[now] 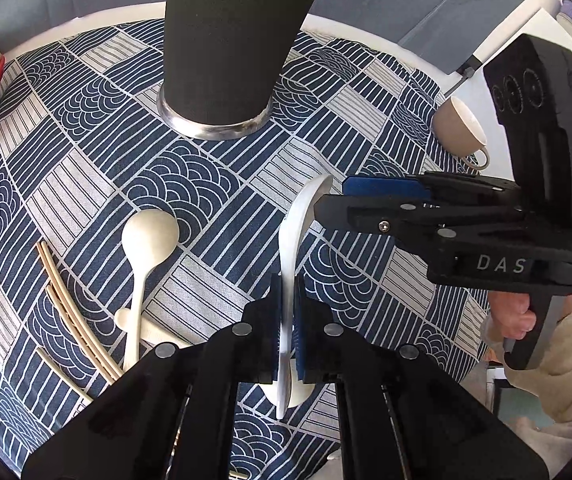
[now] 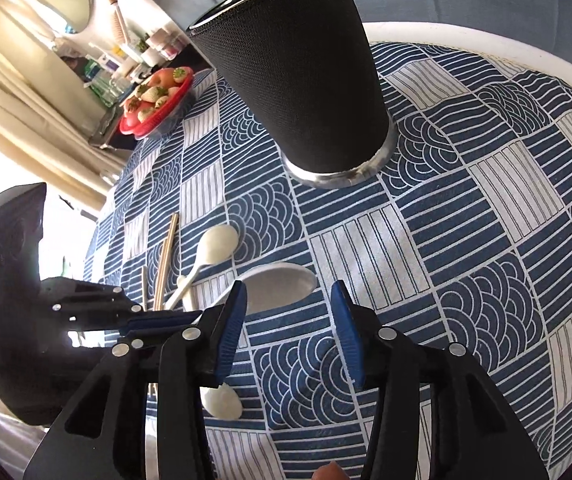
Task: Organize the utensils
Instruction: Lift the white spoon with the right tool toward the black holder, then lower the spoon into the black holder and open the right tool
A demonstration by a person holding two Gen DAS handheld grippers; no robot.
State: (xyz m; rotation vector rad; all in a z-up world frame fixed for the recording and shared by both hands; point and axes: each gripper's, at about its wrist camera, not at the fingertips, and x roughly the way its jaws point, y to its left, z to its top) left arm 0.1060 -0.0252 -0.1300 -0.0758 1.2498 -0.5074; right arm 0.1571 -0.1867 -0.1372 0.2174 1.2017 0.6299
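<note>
A tall black mesh utensil holder [image 1: 230, 44] stands upright on the blue patterned tablecloth [image 1: 86, 184]; it also shows in the right wrist view [image 2: 305, 80]. My left gripper [image 1: 286, 320] is shut on a white spoon [image 1: 297, 224], held on edge above the cloth, bowl forward. The spoon's bowl [image 2: 278, 286] shows in the right wrist view. My right gripper [image 2: 289, 332] is open and empty, just right of the spoon; its tip [image 1: 333, 204] is by the bowl. A second white spoon [image 1: 146, 248] and several wooden chopsticks [image 1: 74, 316] lie to the left.
A red plate of fruit [image 2: 158, 104] sits at the table's far left edge. A beige cup [image 1: 461, 128] lies on its side at the right. Another white utensil end [image 2: 222, 400] lies under the grippers. The white table rim [image 2: 485, 40] curves behind the holder.
</note>
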